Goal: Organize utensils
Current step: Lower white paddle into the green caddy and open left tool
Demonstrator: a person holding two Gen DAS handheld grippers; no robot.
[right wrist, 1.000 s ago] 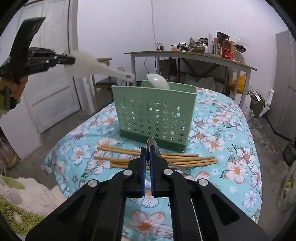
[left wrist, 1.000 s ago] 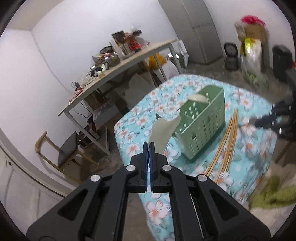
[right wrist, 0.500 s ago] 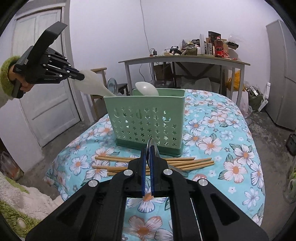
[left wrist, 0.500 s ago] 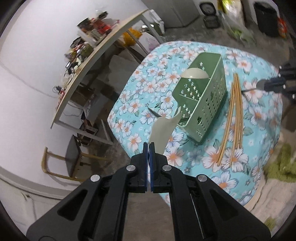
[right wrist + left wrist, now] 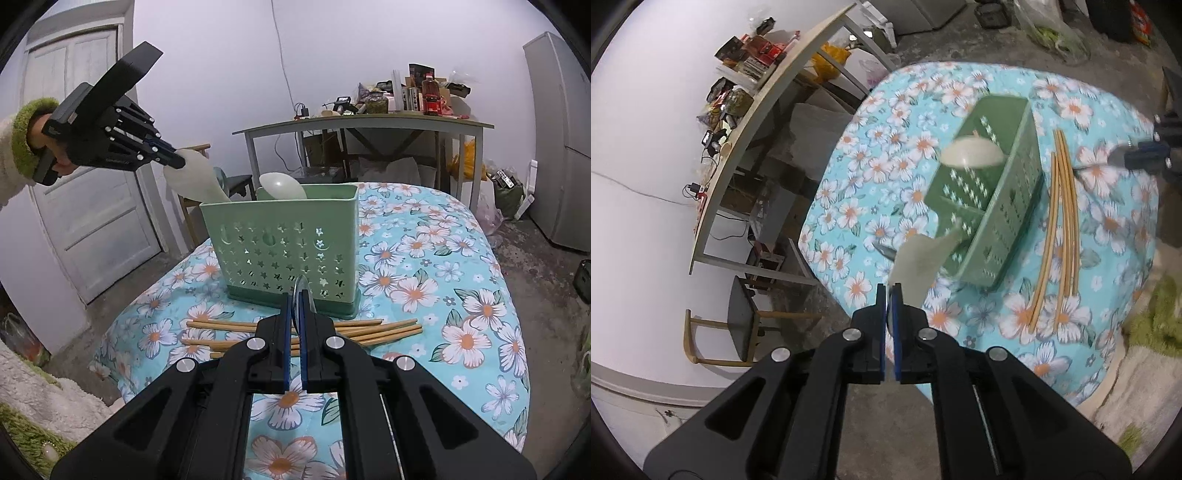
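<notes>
Between the left gripper's [image 5: 889, 291] loosening jaws, the pale plastic spoon [image 5: 919, 254] dips handle-first into the green perforated plastic caddy [image 5: 990, 206]; next comes letting go. Beyond, the right gripper [image 5: 295, 295] pinches a metal spoon [image 5: 303, 291] above the bamboo chopsticks [image 5: 369, 330].

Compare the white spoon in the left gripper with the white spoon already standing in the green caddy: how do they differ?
The held spoon is clamped in the left gripper, handle angling down towards the caddy rim near its end; the stored spoon stands free inside, only its bowl showing above the rim. The gripper's jaws are just starting to open around the held one; nothing touches the stored spoon. Both look like pale plastic serving spoons.
</notes>
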